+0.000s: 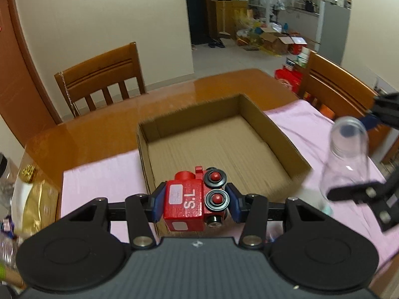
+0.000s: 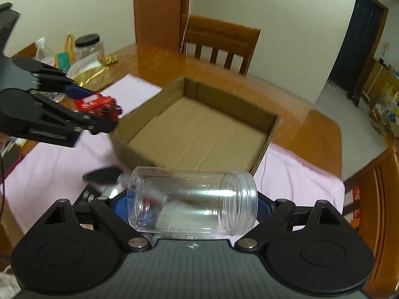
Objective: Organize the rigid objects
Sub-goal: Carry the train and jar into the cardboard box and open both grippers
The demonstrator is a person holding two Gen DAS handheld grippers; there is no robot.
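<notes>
Your left gripper [image 1: 194, 200] grips the red toy train [image 1: 193, 196], your right gripper [image 2: 193, 205] the clear jar [image 2: 193, 203]; lower both gently inside the cardboard box [image 1: 286, 134] before opening the jaws

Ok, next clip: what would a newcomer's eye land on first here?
Probably the red toy train, clamped between the left gripper fingers just above the near edge of the empty cardboard box. Next, the clear plastic jar, lidless and lying sideways in the right gripper, held over the pink cloth short of the box.
</notes>
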